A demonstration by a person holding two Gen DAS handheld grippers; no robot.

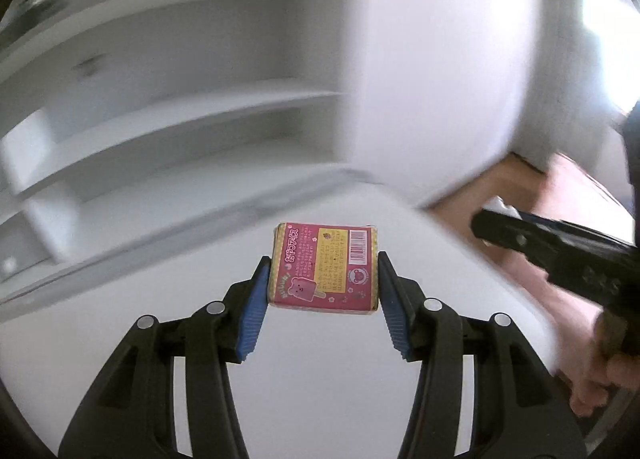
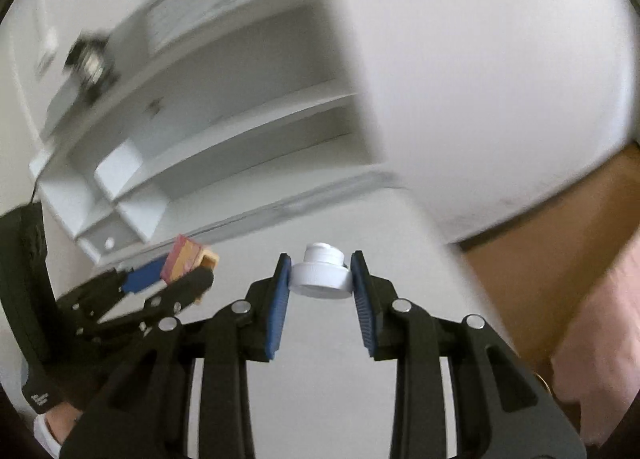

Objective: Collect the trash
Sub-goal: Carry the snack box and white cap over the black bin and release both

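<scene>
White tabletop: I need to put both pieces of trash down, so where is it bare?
The white tabletop is bare from the shelf unit across to its right edge by the wooden floor. Only the tools crowd it, holding the pink box and white cap.

I'm in a home, looks like: white built-in shelving (image 1: 172, 107) with 2 open tiers above a white tabletop (image 2: 328, 359), wood flooring (image 2: 540, 259) off to the side.

bare white tabletop (image 1: 320, 399) below, white shelf unit (image 1: 180, 107) ahead-left, wooden floor (image 2: 540, 259) open right
</scene>
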